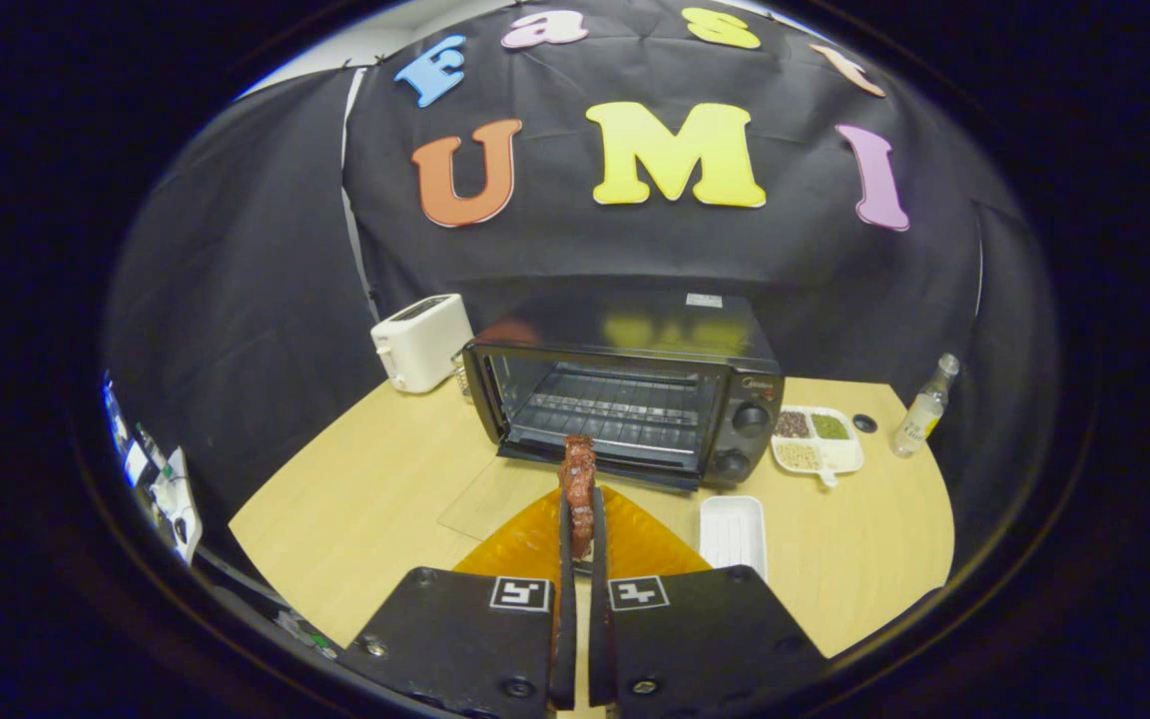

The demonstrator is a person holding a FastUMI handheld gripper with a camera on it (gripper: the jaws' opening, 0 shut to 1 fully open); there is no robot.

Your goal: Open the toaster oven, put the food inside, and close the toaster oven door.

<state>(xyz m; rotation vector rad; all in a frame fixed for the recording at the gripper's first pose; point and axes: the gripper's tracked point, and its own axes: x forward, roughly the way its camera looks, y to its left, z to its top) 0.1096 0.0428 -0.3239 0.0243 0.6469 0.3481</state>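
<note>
Both gripper (582, 514) fingers clamp the meat (577, 479).

Staged recording booth mocked up as a kitchen, not a real home. Black cloth wall (266, 300) is hanging behind and wrapping round a light wooden tabletop (375, 489). Kitchen props are sitting on it: black toaster oven (635, 399) with door down, white toaster (422, 342) beside it, divided dish of grains (817, 439), small clear bottle (924, 407), white tray (733, 531), orange mat (535, 544). Lab clutter is showing past the tabletop edge at the left, too blurred to identify. Tongs (582, 519) carrying tracking markers are gripping a brown piece of food (578, 474), pointing to a data-collection rig.
</note>
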